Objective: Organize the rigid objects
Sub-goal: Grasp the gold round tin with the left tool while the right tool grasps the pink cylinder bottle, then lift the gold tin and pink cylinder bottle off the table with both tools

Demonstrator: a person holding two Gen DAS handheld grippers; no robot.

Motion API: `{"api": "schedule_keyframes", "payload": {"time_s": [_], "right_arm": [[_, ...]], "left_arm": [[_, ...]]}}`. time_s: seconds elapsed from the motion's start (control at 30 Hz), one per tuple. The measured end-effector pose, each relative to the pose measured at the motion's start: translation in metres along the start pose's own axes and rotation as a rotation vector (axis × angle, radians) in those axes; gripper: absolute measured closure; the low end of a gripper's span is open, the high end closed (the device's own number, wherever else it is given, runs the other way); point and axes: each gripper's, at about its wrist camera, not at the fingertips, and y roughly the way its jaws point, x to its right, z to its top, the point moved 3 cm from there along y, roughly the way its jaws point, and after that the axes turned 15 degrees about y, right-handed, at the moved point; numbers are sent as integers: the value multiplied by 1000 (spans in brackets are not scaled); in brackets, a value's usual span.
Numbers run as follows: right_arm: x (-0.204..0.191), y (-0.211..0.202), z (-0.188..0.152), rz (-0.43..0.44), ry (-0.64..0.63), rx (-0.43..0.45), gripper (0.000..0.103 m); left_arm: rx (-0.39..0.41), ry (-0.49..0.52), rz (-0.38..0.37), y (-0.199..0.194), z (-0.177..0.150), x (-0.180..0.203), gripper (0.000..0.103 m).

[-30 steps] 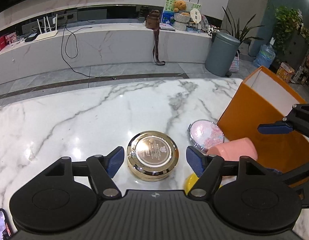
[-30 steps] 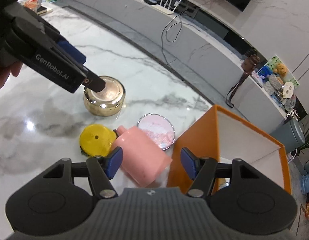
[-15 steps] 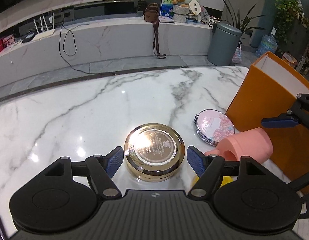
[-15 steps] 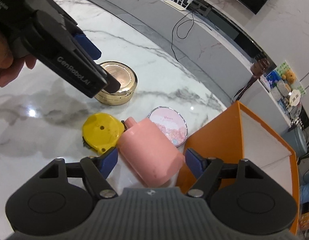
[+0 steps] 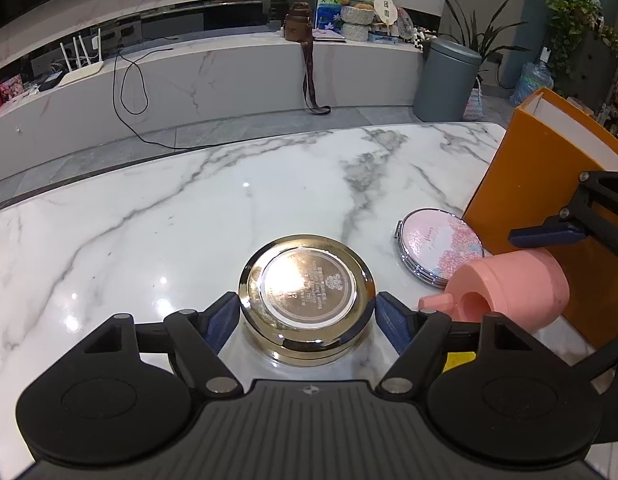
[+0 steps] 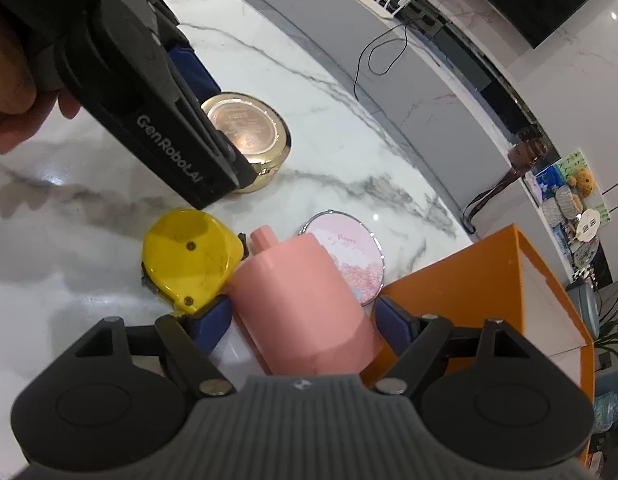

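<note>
We saw the gold tin (image 5: 307, 298), lower centre, between the left gripper (image 5: 307, 316)'s spread pads, ungripped; the right gripper (image 6: 301, 318)'s jaws were opening around the pink bottle (image 6: 301, 304).

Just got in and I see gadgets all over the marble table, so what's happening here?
A person is tidying small items with handheld tongs in each hand. The left tongs straddle the gold tin, pads beside its sides with no clear grip. The right tongs are opening around the pink bottle lying on its side. A yellow tape measure and a floral compact mirror lie beside it, next to an open orange box.
</note>
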Motion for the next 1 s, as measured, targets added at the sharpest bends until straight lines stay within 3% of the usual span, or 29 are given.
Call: {"api": "schedule_keyframes", "payload": {"time_s": [0.5,1.0], "right_arm": [[19,-15,3,147,295,-105,44],[20,-10,4,209,327,-103,47]], "left_arm": [[-53,76,-78,-24,-23,4,18],[-51,61,-38,-14,-24,4,11]]}}
